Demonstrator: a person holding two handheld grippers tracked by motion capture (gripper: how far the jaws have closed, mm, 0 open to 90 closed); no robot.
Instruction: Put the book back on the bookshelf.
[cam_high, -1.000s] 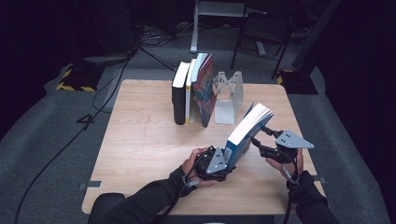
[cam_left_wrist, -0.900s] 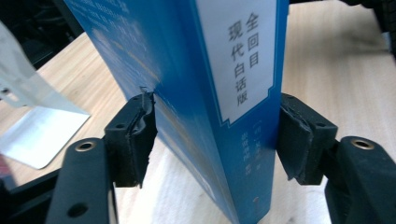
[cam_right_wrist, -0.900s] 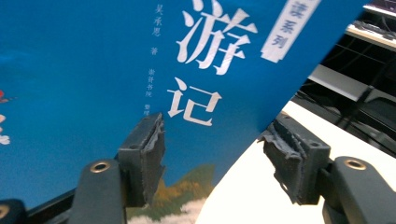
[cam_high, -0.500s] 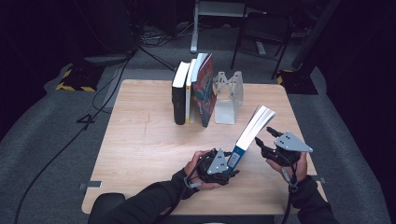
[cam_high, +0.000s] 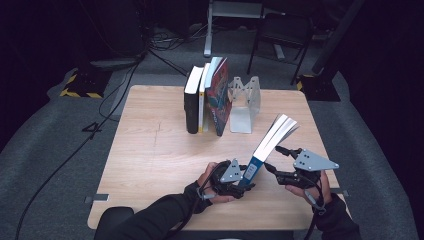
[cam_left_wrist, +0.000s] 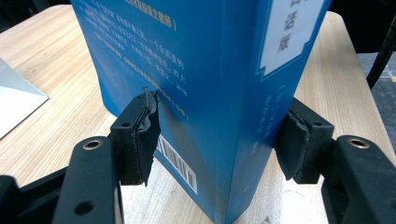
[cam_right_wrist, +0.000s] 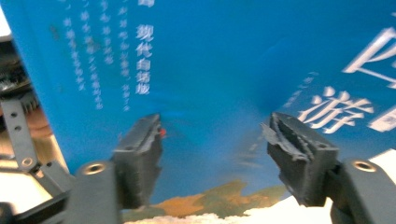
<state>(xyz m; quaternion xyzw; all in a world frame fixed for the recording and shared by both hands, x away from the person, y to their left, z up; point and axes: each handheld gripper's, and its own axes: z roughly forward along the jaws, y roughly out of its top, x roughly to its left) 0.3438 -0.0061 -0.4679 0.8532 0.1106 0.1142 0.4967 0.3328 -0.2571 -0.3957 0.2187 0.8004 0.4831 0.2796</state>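
Tilted more steeply than a second ago, the thick blue paperback book (cam_high: 267, 147) has swung up from a low slant toward standing, its page edges now pointing up and away to the right while its lower spine end stays down near the table's front edge; both hands have barely shifted.

Nearest the person, the left gripper (cam_high: 239, 176) holds that lower end. In the left gripper view its two black padded jaws stand wide apart with the book (cam_left_wrist: 210, 93) between them, one pad pressed on the back cover by the barcode, the other against the opposite cover beside the spine, so it is closed on the book across its thickness. Just to the right, the right gripper (cam_high: 278, 167) faces the book's front cover (cam_right_wrist: 224, 74); its jaws are spread, and the cover lies flat beyond them. Whether the pad tips touch the cover I cannot tell, but they pinch nothing.

The book's long axis runs from the left gripper up and away to the right, leaning over the right gripper. It sits at the front right of the light wooden table (cam_high: 150, 150).

Farther back, well apart from the hands, three upright books (cam_high: 207, 97) lean together near the table's far edge, with a grey metal bookend (cam_high: 245, 102) just right of them. A likely next move is bringing the blue book upright and across to that row, the left gripper carrying and the right one steadying.
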